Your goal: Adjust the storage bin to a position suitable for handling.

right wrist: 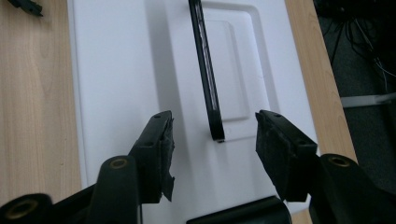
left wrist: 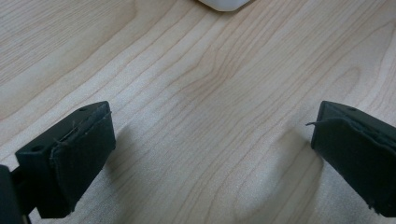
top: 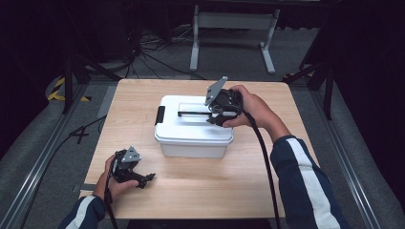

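White box (top: 193, 136) sits mid-table (top: 200, 191), lid on, black handle (right wrist: 207, 79) raised on edge along the lid's recess. Right gripper (right wrist: 212, 140) over the box's right end, jaws wide apart, straddling the near end of the handle without touching it. Left gripper (top: 143, 179) rests low at the table's near left, well apart from the box, jaws wide, nothing between them.

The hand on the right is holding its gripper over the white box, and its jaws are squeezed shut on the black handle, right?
Not quite. The right gripper is over the white box, but its jaws stand open on either side of the black handle, not squeezed on it. The right gripper view shows the gaps.
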Tool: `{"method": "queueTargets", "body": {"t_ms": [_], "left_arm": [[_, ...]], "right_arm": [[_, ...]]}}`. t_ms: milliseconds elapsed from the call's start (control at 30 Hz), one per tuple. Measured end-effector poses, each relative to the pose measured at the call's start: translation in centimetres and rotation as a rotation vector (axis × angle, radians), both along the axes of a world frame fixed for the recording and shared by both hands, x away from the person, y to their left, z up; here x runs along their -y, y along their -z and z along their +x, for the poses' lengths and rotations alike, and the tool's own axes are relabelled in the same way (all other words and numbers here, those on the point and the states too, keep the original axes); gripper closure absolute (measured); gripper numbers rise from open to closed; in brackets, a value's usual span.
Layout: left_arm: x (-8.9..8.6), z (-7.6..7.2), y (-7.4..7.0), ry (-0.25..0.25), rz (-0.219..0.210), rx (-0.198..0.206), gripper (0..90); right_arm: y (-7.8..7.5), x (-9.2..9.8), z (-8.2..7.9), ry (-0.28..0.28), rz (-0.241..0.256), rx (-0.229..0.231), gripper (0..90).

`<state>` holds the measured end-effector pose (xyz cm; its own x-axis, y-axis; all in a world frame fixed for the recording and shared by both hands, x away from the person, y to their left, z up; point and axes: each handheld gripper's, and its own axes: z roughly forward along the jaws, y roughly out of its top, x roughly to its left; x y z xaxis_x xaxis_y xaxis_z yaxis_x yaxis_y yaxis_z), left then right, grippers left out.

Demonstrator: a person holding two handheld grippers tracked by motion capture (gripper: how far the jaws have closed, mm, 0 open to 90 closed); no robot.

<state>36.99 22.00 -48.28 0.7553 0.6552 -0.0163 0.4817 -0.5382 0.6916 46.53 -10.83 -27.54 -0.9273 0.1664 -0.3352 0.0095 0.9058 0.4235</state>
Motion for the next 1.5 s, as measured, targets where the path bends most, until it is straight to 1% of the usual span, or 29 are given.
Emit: {"method": "queueTargets", "body": {"t_ms": [100,133,167,200,233,367,433,467,567,600,733,800,933,1133,1200,1233,1300,1367,1433,1500], "left_arm": [[0.0,0.0,0.0,0.001,0.0,0.0,0.2],[0.0,0.0,0.0,0.0,0.0,0.0,0.2],[0.0,0.0,0.0,0.0,0.0,0.0,0.2],[0.0,0.0,0.0,0.0,0.0,0.0,0.2],[0.0,0.0,0.0,0.0,0.0,0.0,0.2],[0.0,0.0,0.0,0.0,0.0,0.001,0.2],[0.0,0.0,0.0,0.0,0.0,0.0,0.2],[0.0,0.0,0.0,0.0,0.0,0.0,0.2],[0.0,0.0,0.0,0.0,0.0,0.0,0.2],[0.0,0.0,0.0,0.0,0.0,0.0,0.2],[0.0,0.0,0.0,0.0,0.0,0.0,0.2],[0.0,0.0,0.0,0.0,0.0,0.0,0.2],[0.0,0.0,0.0,0.0,0.0,0.0,0.2],[0.0,0.0,0.0,0.0,0.0,0.0,0.2],[0.0,0.0,0.0,0.0,0.0,0.0,0.2],[0.0,0.0,0.0,0.0,0.0,0.0,0.2],[0.0,0.0,0.0,0.001,0.0,0.0,0.2],[0.0,0.0,0.0,0.0,0.0,0.0,0.3],[0.0,0.0,0.0,0.0,0.0,0.0,0.2],[0.0,0.0,0.0,0.0,0.0,0.0,0.2]], "right_arm": [[0.1,-0.3,0.1,0.0,-0.005,0.001,49.8],[0.2,-0.5,0.3,-0.008,-0.015,-0.001,51.2],[0.3,-0.7,0.3,0.003,-0.023,-0.01,52.5],[0.4,-0.8,0.5,-0.016,-0.026,-0.007,53.4],[0.4,-1.0,0.4,-0.003,-0.035,-0.013,54.5],[0.7,-1.7,0.6,-0.029,-0.052,-0.015,61.4],[0.8,-1.9,0.5,-0.032,-0.061,-0.017,65.4],[0.8,-2.0,0.6,-0.038,-0.063,-0.011,67.2],[0.8,-2.3,0.4,-0.048,-0.063,0.0,74.8],[0.8,-2.3,0.4,-0.051,-0.061,0.004,75.7],[0.8,-2.1,0.4,-0.042,-0.046,0.019,82.6],[0.7,-2.0,0.5,-0.045,-0.038,0.025,83.1],[0.7,-2.1,0.5,-0.048,-0.042,0.038,84.1],[0.7,-1.9,0.5,-0.058,-0.036,0.041,84.4],[0.7,-1.9,0.6,-0.08,-0.033,0.052,84.6],[0.6,-1.8,0.5,-0.076,-0.032,0.042,84.8],[0.6,-1.8,0.4,-0.071,-0.027,0.042,84.9],[0.6,-1.8,0.5,-0.079,-0.023,0.044,84.9],[0.4,-1.8,0.5,-0.095,-0.016,0.062,84.9],[0.4,-1.8,0.4,-0.084,-0.012,0.056,84.9]]}}
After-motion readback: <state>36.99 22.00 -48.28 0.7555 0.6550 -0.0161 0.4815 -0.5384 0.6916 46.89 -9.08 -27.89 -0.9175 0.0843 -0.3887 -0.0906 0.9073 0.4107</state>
